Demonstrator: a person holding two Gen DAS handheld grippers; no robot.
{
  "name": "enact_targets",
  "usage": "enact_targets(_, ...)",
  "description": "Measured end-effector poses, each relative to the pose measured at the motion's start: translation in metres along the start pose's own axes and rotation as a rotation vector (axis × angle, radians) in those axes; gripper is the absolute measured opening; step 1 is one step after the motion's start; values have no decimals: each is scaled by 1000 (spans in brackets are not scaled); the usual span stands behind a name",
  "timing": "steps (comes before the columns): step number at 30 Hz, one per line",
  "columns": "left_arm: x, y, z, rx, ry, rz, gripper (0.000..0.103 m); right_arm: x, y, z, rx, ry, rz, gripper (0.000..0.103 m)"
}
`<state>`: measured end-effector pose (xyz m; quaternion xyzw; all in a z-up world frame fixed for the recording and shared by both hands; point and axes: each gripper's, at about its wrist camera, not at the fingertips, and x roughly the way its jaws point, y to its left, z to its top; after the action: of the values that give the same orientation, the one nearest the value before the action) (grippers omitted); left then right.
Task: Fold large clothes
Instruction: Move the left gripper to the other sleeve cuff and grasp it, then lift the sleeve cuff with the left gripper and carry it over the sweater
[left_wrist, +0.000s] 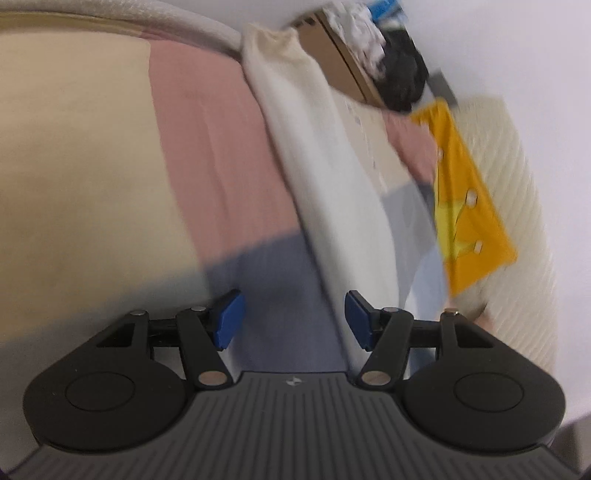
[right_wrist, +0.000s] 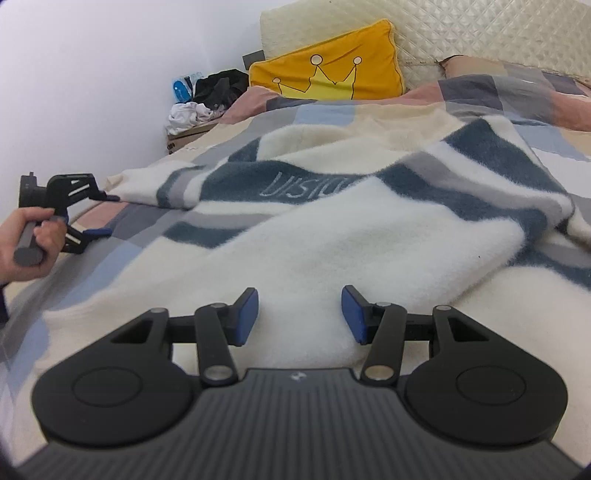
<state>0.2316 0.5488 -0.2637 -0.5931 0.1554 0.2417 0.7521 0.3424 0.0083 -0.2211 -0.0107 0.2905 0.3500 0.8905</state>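
Fleece (right_wrist: 332, 236), cream with blue-grey stripes, lies rumpled across bed (right_wrist: 110, 254) on checked cover.
Right gripper (right_wrist: 300, 315) low over fleece's near cream part; jaws apart, nothing between pads.
Left gripper (right_wrist: 101, 216) at bed's left edge, held by hand (right_wrist: 26, 240); jaws apart, empty, just beside fleece's left corner.
Left wrist view tilted, blurred: left gripper (left_wrist: 293, 319) over cover, cream fleece strip (left_wrist: 314, 166) ahead.
Yellow crown pillow (right_wrist: 328, 66) at headboard.
Clothes pile (right_wrist: 207, 96) on box beside bed.
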Motion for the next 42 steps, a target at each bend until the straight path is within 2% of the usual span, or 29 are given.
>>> enact_targets(2, 11, 5, 13, -52, -29, -25, 66, 2, -1, -1, 1, -15, 13, 55)
enact_targets(10, 67, -13, 59, -39, -149, -29, 66, 13, 5, -4, -24, -16, -6, 57)
enact_targets(13, 85, -21, 75, -37, -184, 2, 66, 15, 4, -5, -22, -18, -3, 58)
enact_targets(16, 100, -33, 89, 0, -206, 64, 66, 16, 2, -5, -15, -21, 3, 58)
enact_targets(20, 105, -38, 107, 19, -237, 94, 65, 14, -1, -7, -8, -34, 16, 57)
enact_targets(22, 105, -44, 116, 54, -266, 129, 58, 14, -1, -6, -2, -34, 13, 55)
enact_targets(24, 104, -51, 125, 111, -291, 195, 50, 13, -1, -6, -3, -33, 12, 55)
enact_targets(26, 104, -51, 136, 119, -284, 223, 49, 14, 0, -6, -10, -32, 7, 56)
enact_targets(29, 99, -55, 146, 141, -277, 231, 30, 13, -2, -6, 1, -37, 13, 55)
enact_targets(30, 96, -60, 147, 159, -283, 232, 18, 12, -4, -6, 11, -39, 17, 55)
enact_targets(31, 92, -66, 147, 189, -296, 250, 16, 12, -4, -6, 16, -40, 19, 55)
enact_targets(34, 83, -92, 147, 300, -312, 281, 15, 12, -3, -6, 15, -39, 17, 55)
enact_targets(37, 71, -112, 145, 324, -291, 313, 14, 13, -3, -6, 15, -32, 20, 55)
enact_targets(39, 57, -128, 140, 355, -310, 293, 14, 12, -4, -5, 23, -31, 24, 55)
enact_targets(42, 41, -161, 133, 457, -323, 273, 14, 12, -4, -5, 26, -32, 26, 55)
